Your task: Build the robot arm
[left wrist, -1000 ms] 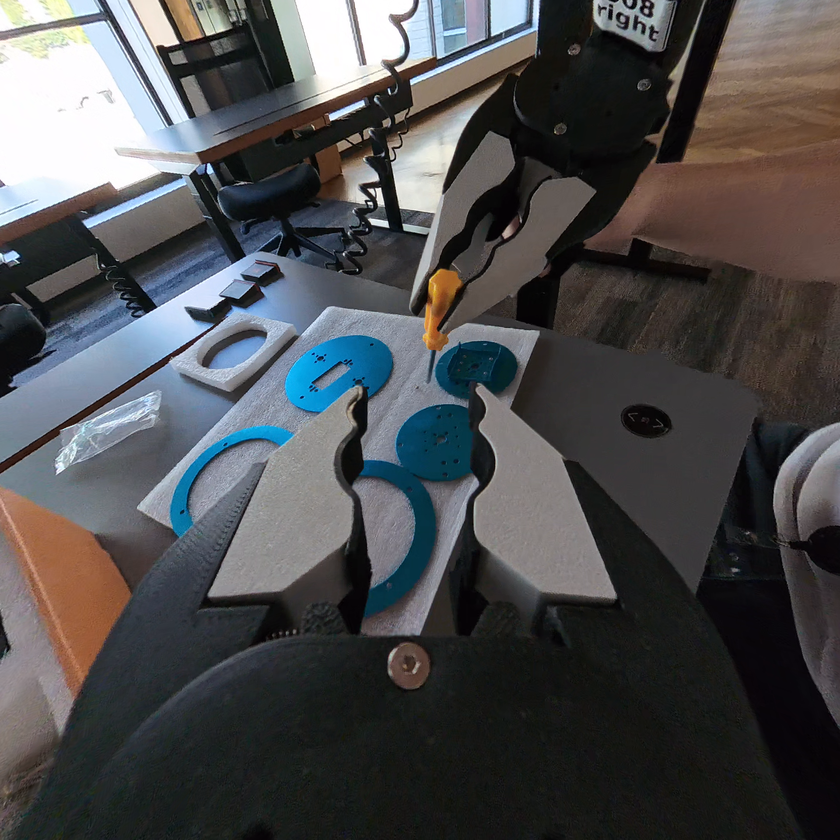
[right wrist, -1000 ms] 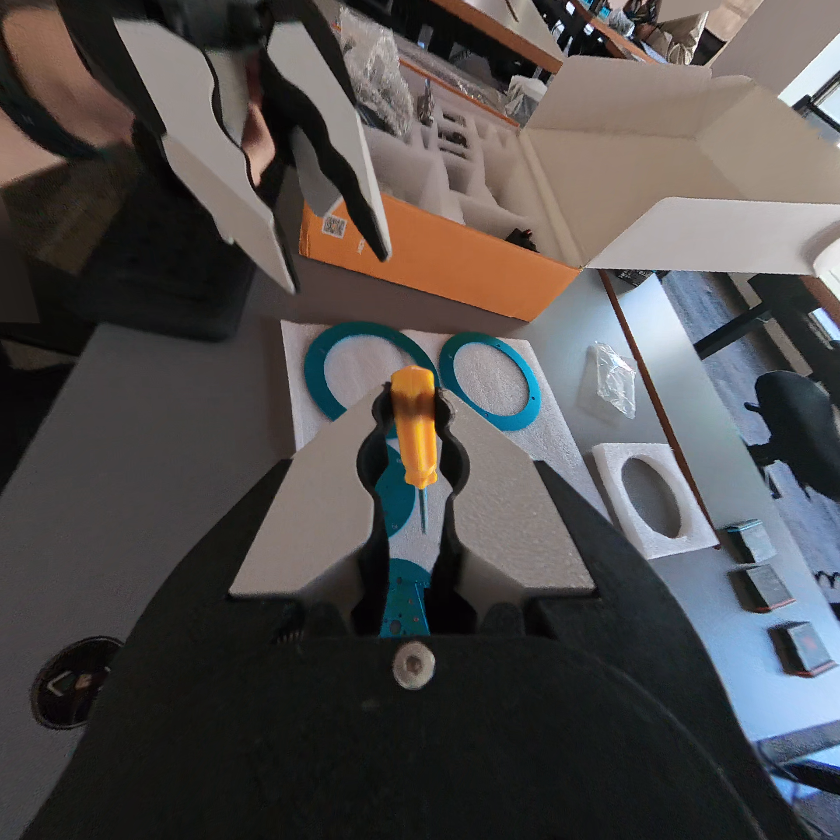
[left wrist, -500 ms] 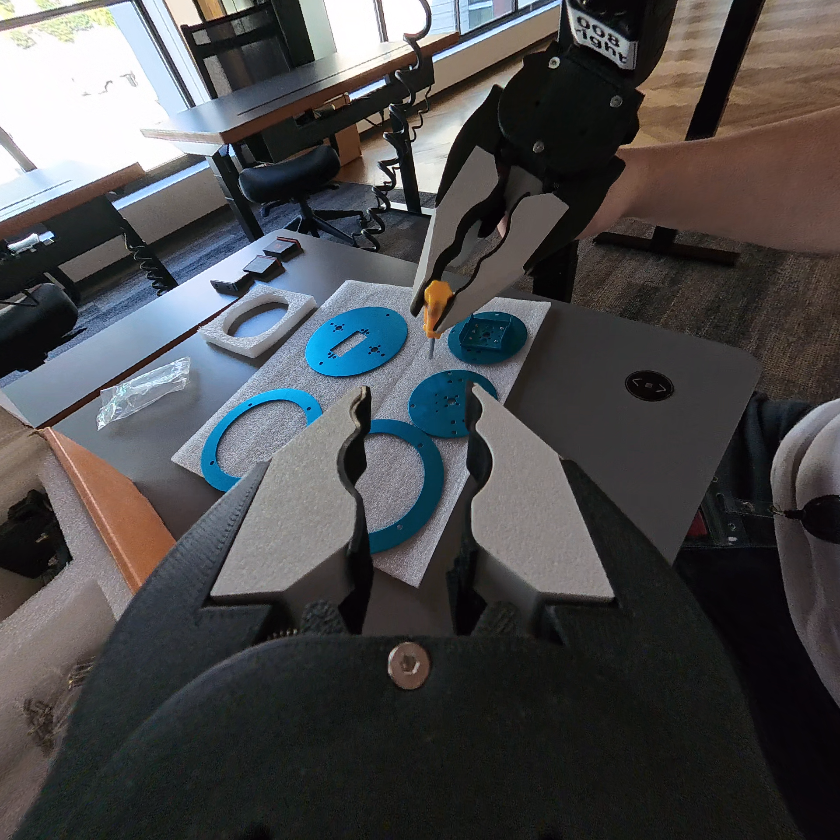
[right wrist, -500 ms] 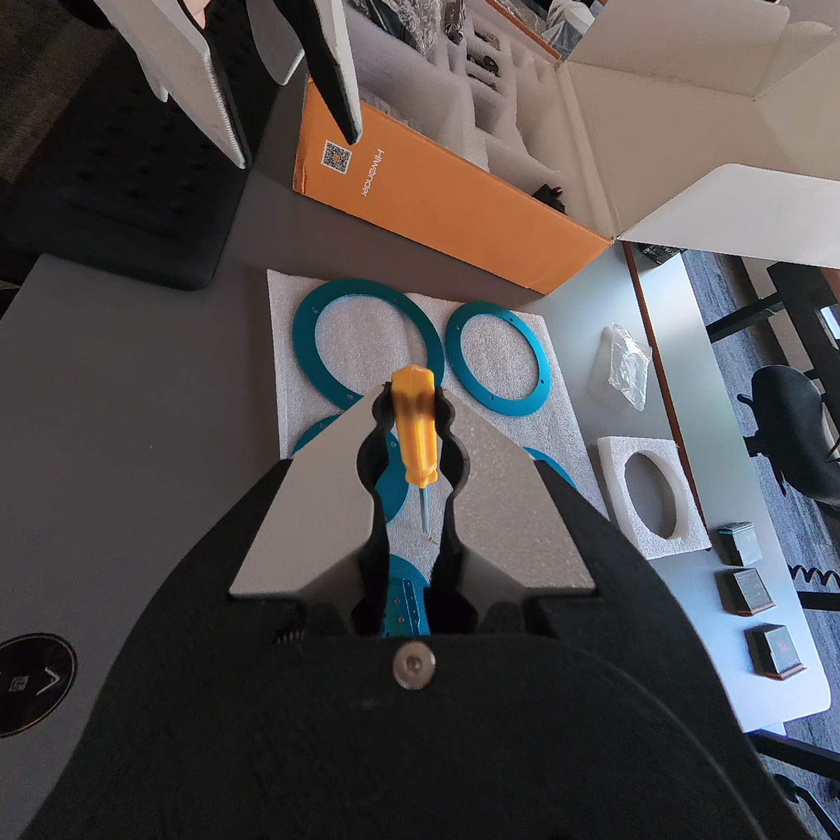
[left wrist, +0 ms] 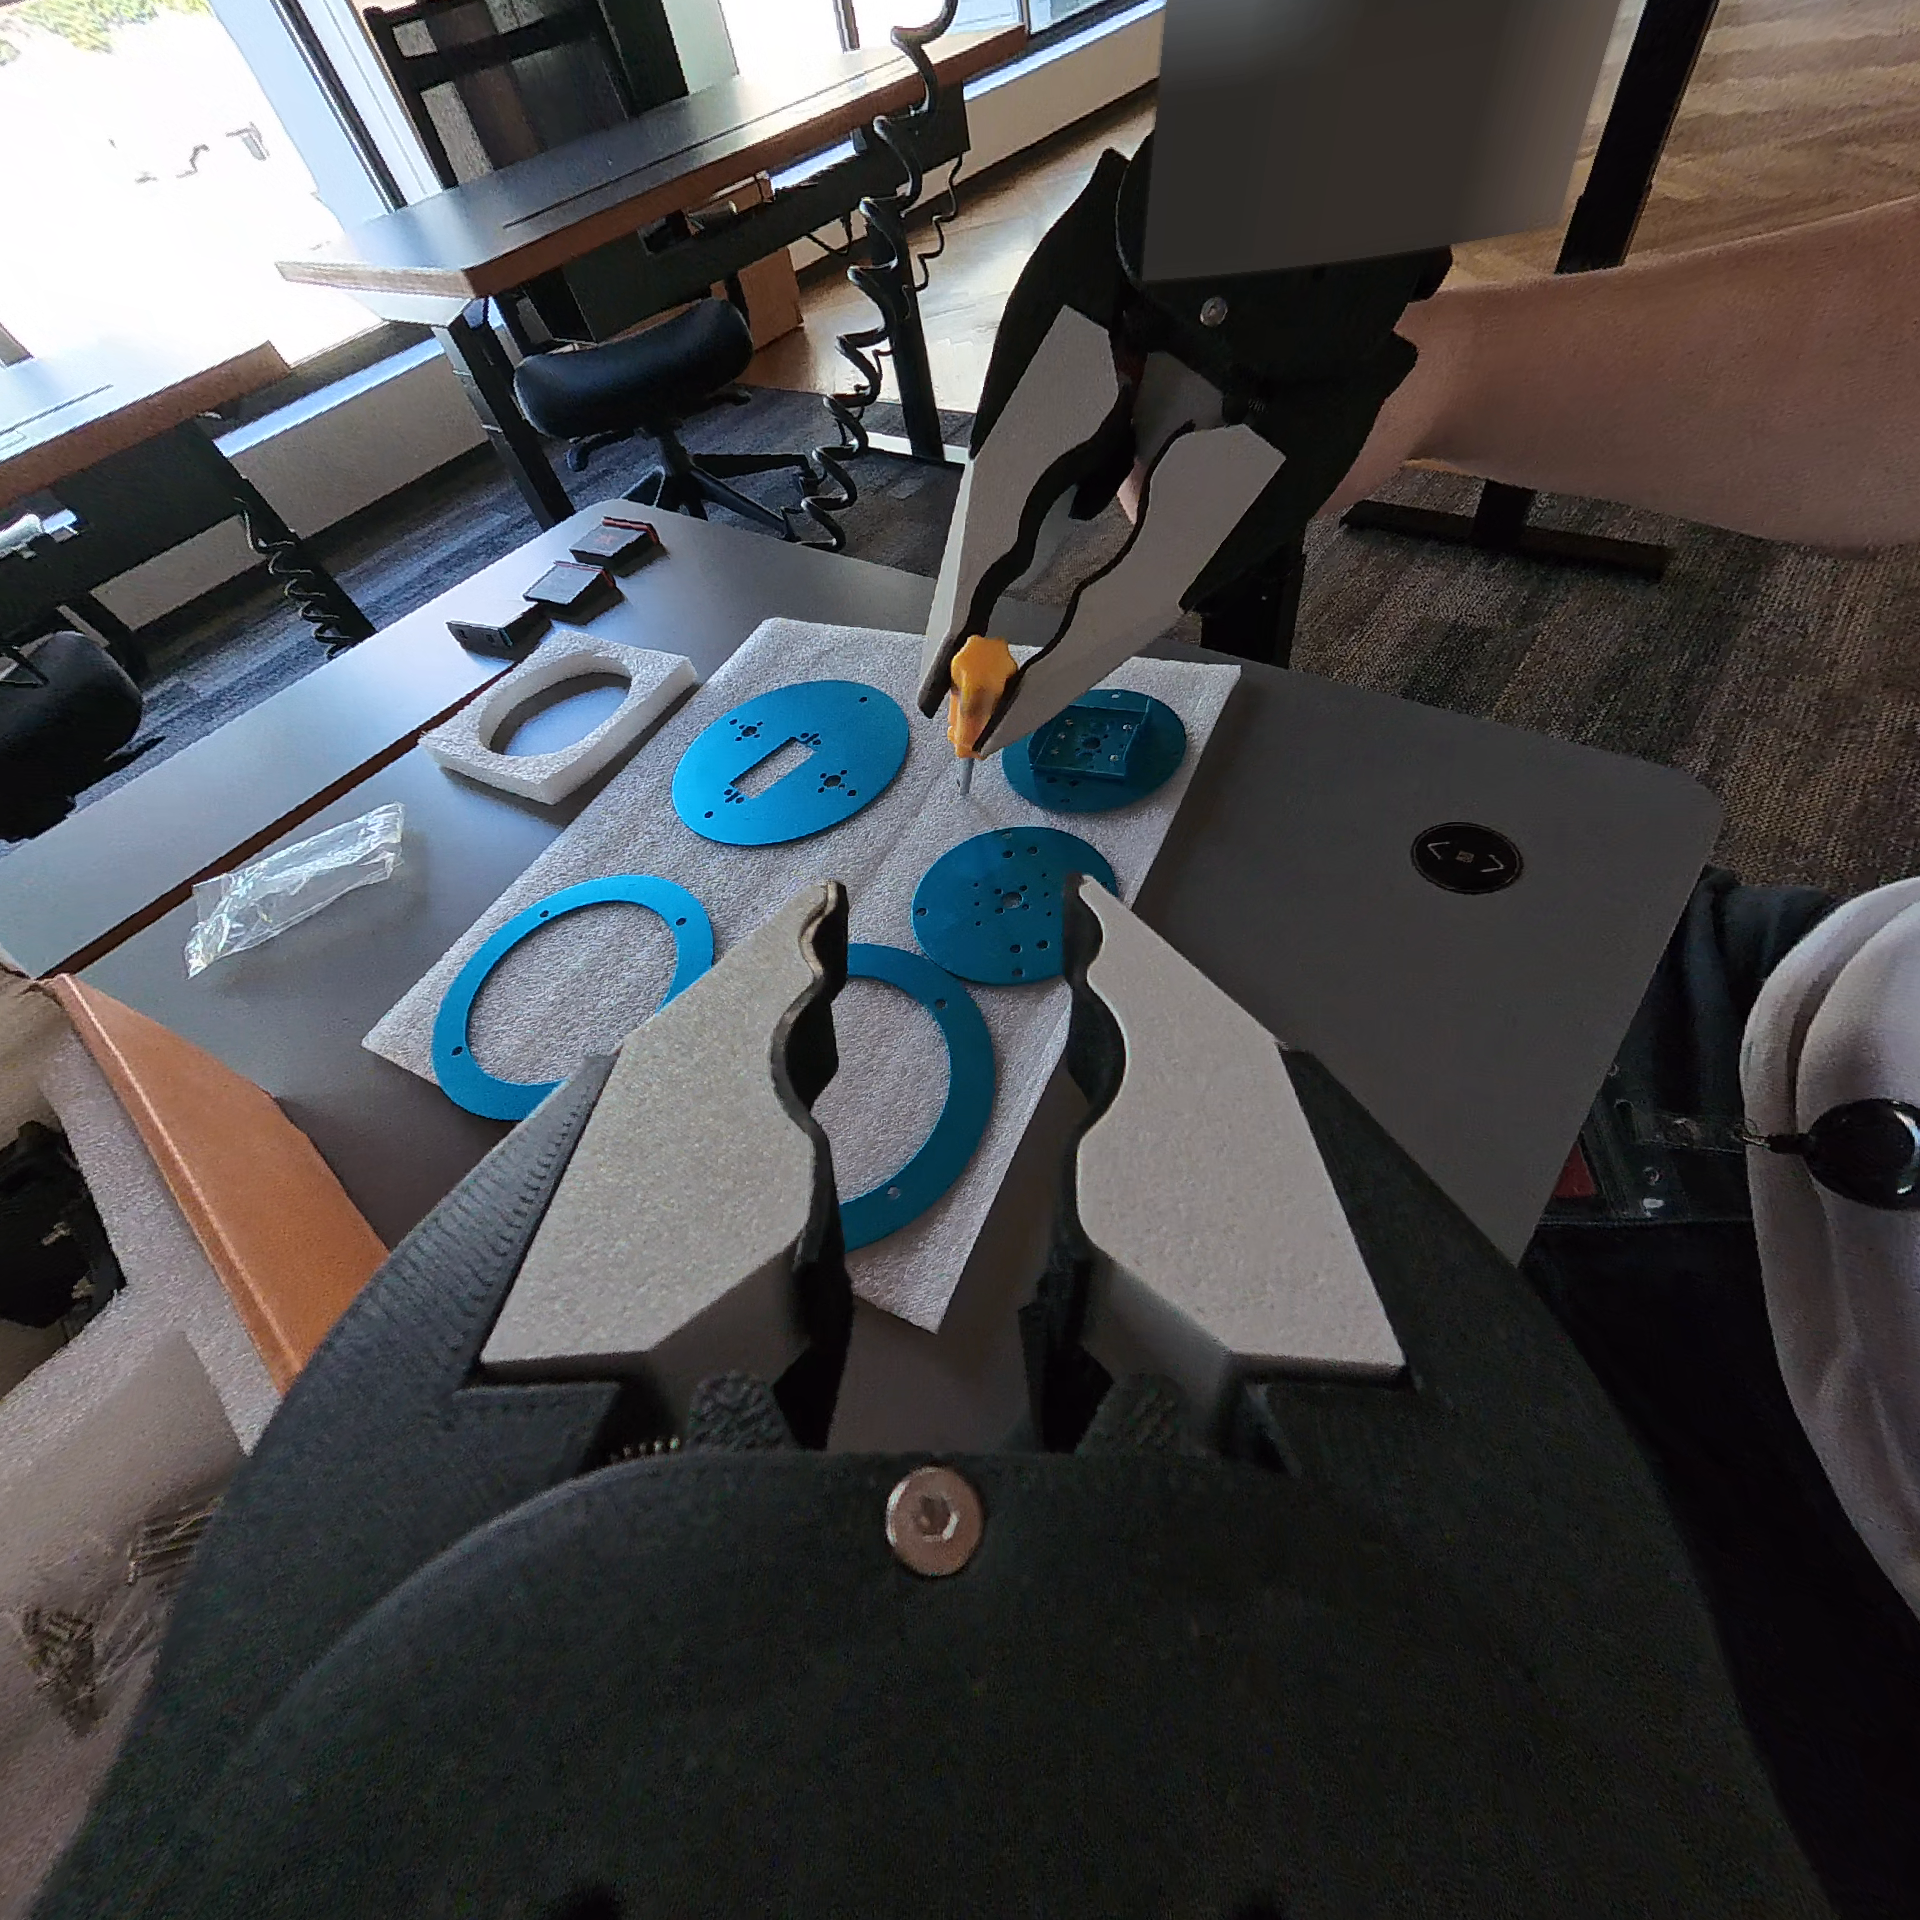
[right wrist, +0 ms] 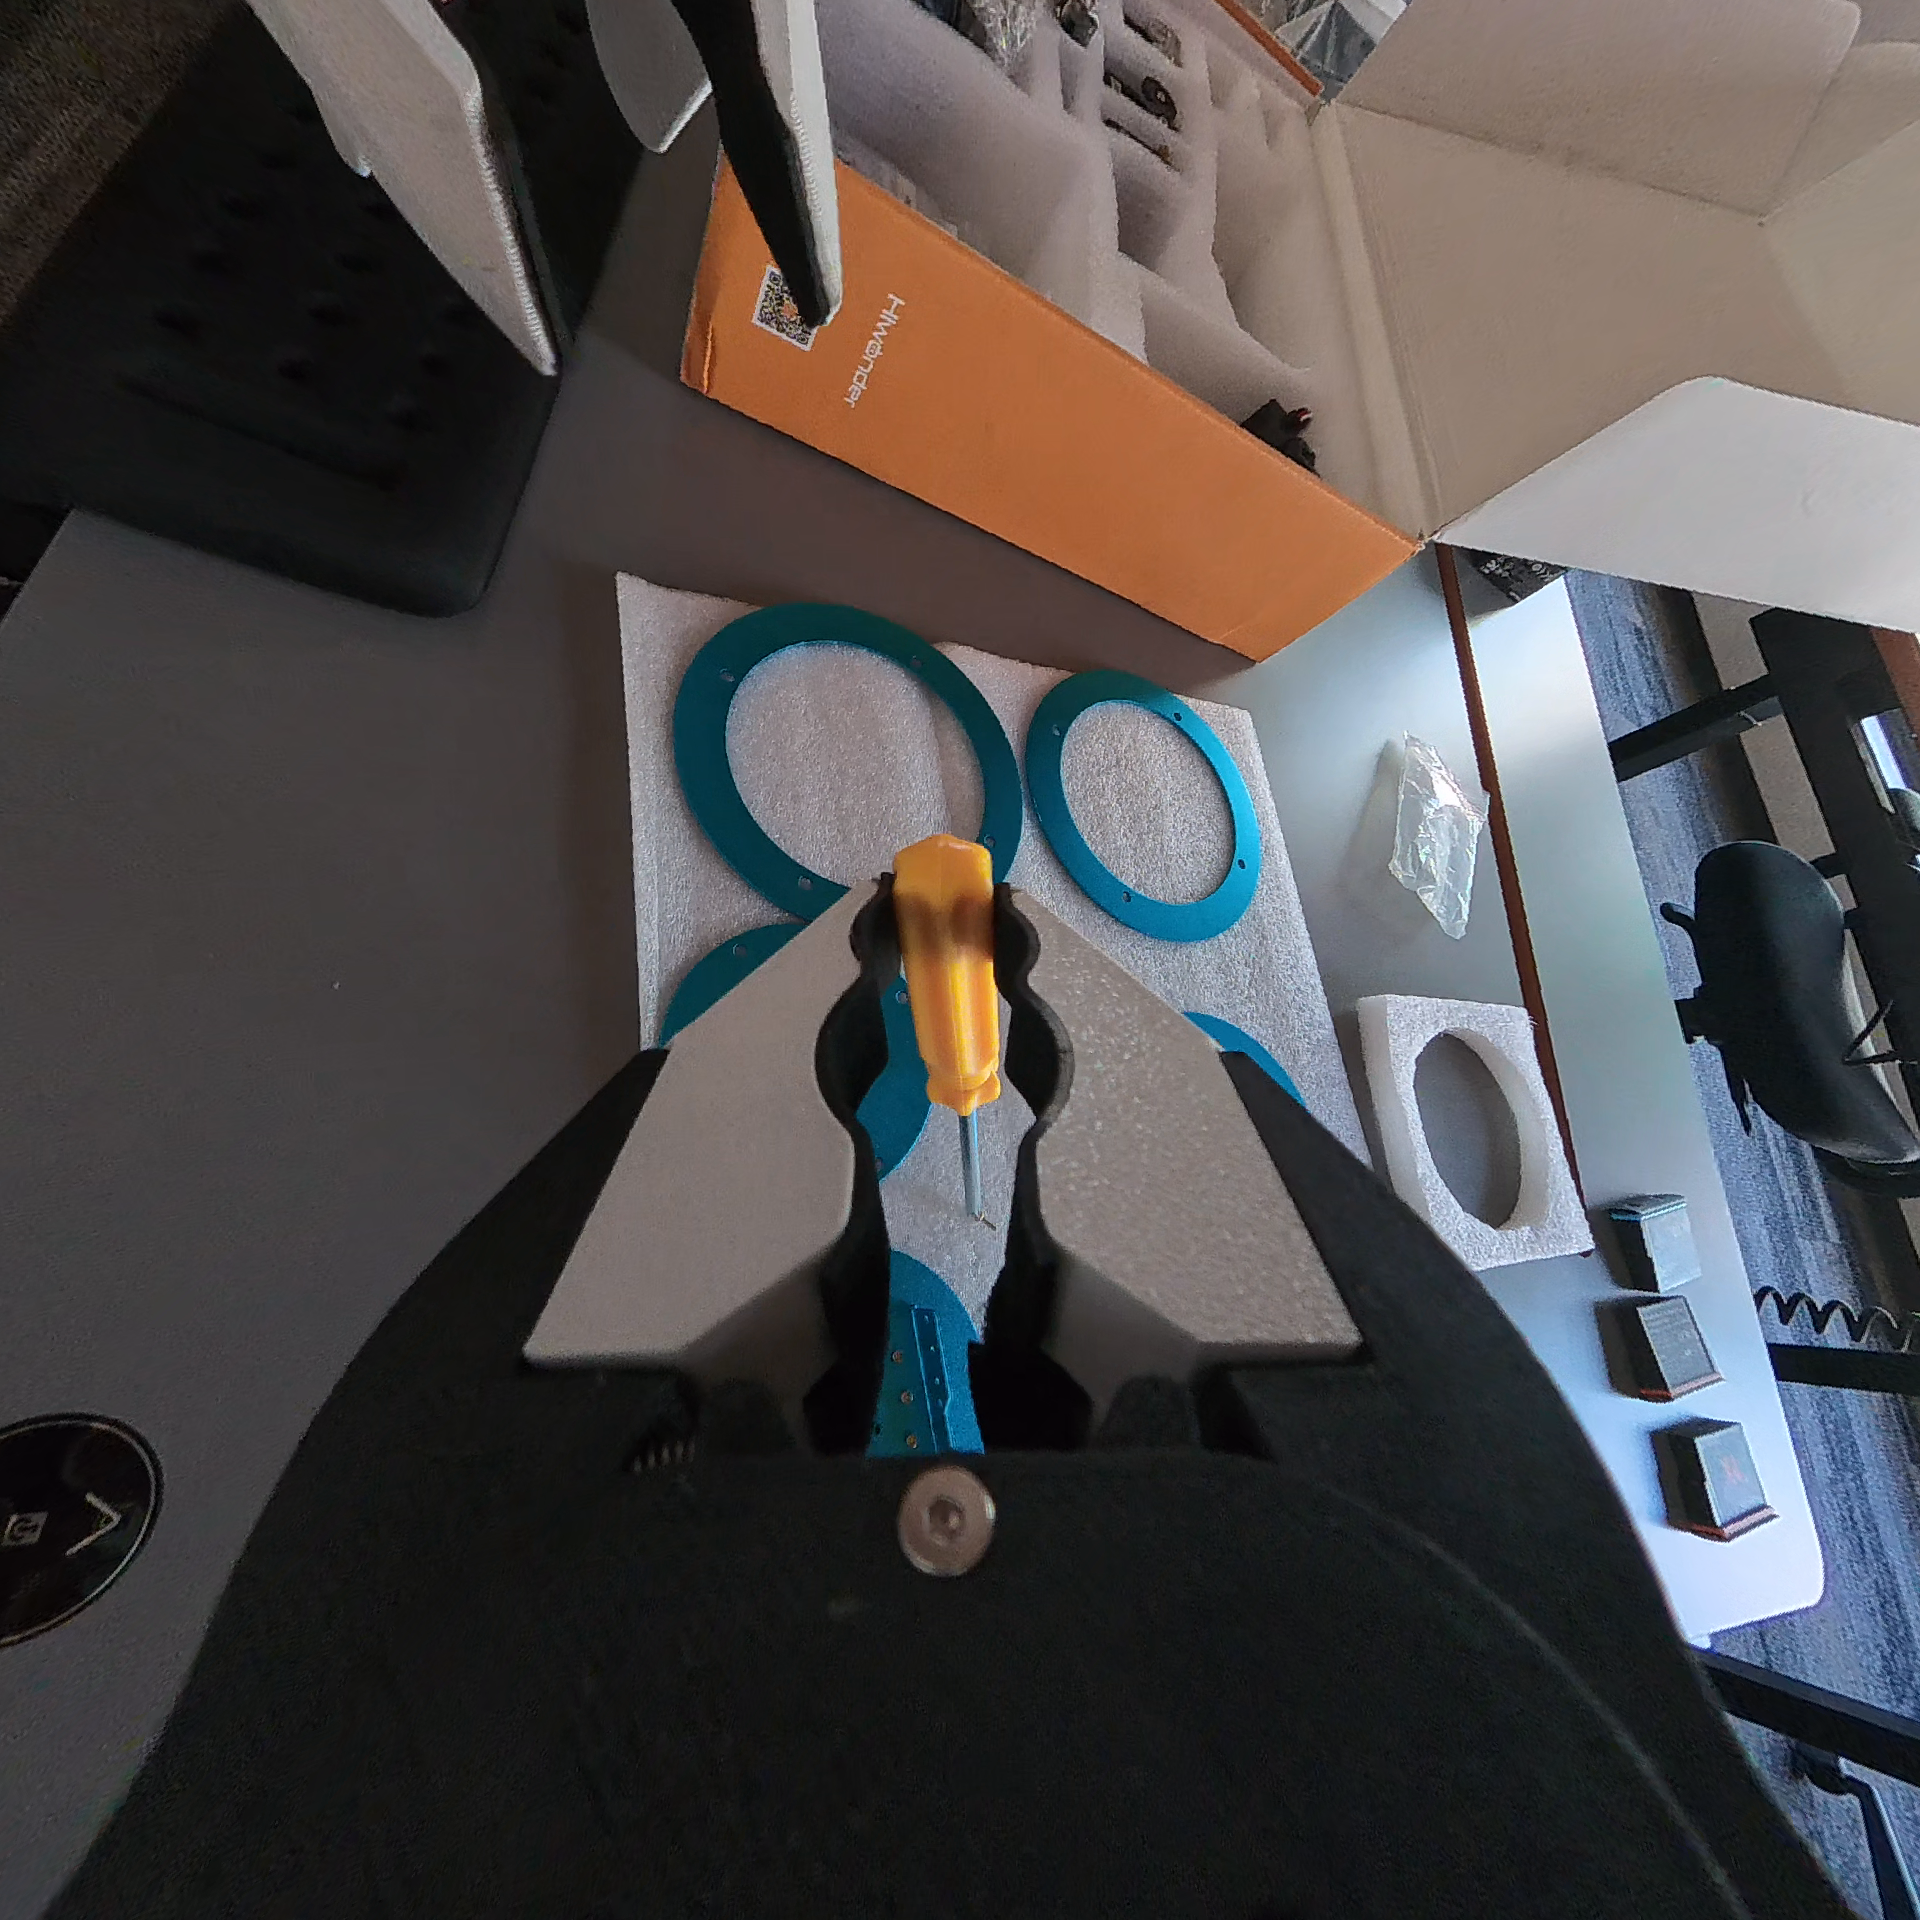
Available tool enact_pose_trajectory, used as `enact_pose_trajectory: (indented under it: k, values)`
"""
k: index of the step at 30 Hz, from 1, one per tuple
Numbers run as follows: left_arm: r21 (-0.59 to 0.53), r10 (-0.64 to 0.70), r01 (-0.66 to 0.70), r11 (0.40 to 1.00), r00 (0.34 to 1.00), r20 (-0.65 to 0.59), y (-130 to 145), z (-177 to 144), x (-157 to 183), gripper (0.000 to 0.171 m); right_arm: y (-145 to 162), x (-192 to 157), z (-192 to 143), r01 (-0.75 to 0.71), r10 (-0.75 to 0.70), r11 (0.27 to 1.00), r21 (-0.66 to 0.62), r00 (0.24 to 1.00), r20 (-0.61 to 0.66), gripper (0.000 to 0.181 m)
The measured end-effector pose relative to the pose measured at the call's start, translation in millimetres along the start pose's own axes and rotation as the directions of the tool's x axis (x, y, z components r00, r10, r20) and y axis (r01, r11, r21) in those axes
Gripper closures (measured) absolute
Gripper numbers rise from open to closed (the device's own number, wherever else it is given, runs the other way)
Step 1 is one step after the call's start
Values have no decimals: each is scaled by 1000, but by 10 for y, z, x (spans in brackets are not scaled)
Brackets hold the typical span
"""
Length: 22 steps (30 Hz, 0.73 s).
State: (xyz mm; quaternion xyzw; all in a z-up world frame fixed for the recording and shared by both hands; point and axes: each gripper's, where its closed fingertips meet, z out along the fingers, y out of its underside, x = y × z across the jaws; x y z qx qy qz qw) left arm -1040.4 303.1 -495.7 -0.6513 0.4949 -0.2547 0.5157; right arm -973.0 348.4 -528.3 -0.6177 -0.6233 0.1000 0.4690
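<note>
Right gripper (right wrist: 940,914): clenched on a yellow screwdriver (right wrist: 948,987), tip pointing down at the foam sheet (left wrist: 644,831) between the blue discs.
Left gripper (left wrist: 951,904): fingers spread, empty, above a blue ring (left wrist: 935,1091).
Foam sheet: rings and discs laid flat on it.
Orange box (right wrist: 1039,416): open, beside the sheet.

The right gripper (right wrist: 940,914) clamps a small screwdriver (right wrist: 951,997) with a yellow-orange handle near the handle's top. The thin metal tip points down at the white foam sheet (left wrist: 644,831), between the blue disc with a rectangular slot (left wrist: 790,758) and the blue disc with a square bracket on it (left wrist: 1093,750). If the tip touches the foam is not clear. The left gripper (left wrist: 951,914) is spread wide and holds nothing, above a blue ring (left wrist: 935,1091) and near a blue disc with many holes (left wrist: 1003,920).
</note>
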Motion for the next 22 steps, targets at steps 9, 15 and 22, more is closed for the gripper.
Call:
enact_pose_trajectory:
  k: [9, 15, 22]
  values:
    - [-9, -1, 1, 1000, 1000, 1, 44, 39, 12, 131, -239, 75, -161, -84, 85, 993, 81, 996, -8, 166]
    - [9, 45, -45, 999, 999, -23, 108, 219, 167, 129, -755, 466, -809, -503, 465, 754, 423, 863, 197, 165]
    - [257, -84, 78, 963, 996, 10, -444, 403, 165, 143, -1001, 941, -1563, -817, 527, 216, 535, 559, 640, 166]
